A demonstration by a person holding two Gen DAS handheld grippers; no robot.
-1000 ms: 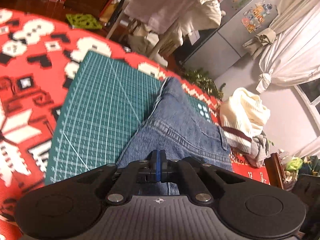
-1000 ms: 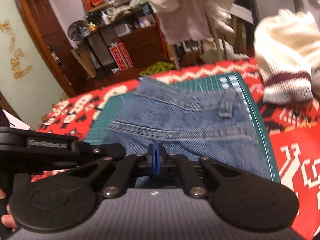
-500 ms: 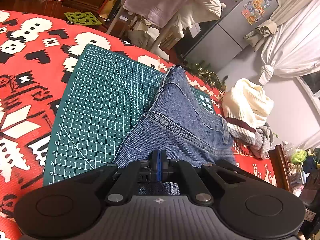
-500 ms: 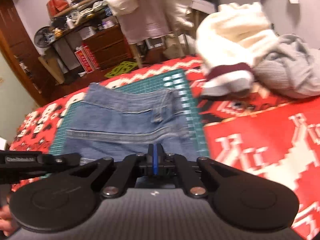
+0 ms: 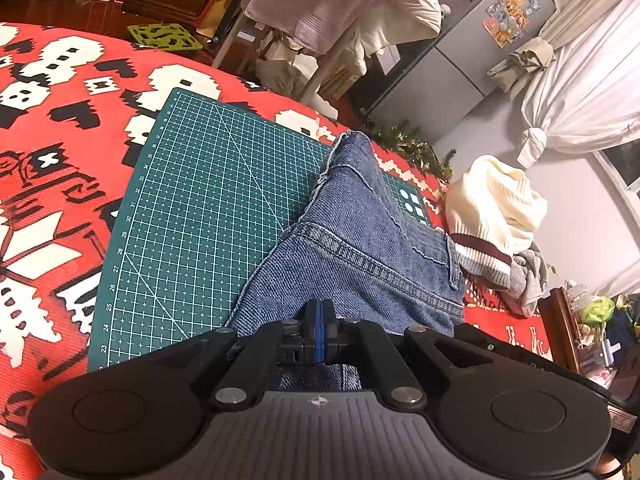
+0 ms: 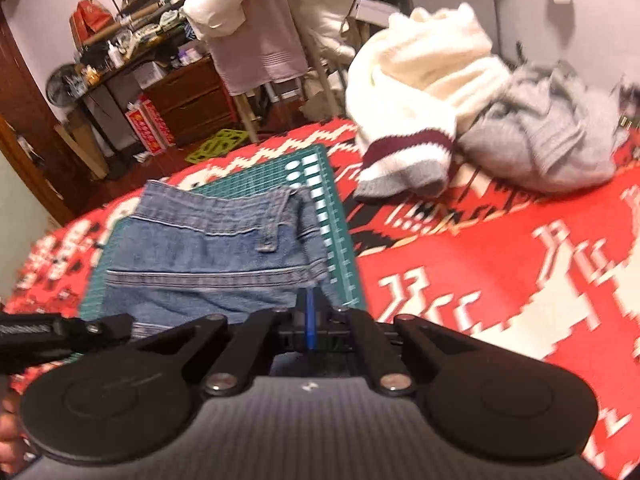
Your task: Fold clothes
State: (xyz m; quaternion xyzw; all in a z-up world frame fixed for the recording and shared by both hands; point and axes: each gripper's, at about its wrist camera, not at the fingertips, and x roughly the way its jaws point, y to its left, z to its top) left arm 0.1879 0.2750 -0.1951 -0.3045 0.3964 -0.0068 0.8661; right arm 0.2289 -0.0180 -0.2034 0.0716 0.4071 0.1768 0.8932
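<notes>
On the red patterned blanket (image 5: pixel 60 152), your green cutting mat (image 5: pixel 208 208) carries the denim jeans (image 5: pixel 360 256). Your left gripper (image 5: pixel 318 334) and right gripper (image 6: pixel 310 320), both clenched, pinch the jeans' near edge.

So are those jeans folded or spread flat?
Folded: the jeans lie in stacked layers on the green mat, hem over waistband.

I see blue denim jeans (image 5: pixel 360 256) with paler stitched seams on a green cutting mat (image 5: pixel 208 208) gridded in white, over a red blanket (image 6: pixel 500 264) patterned black and white; the cream sweater (image 6: pixel 416 92) has a maroon band.
</notes>
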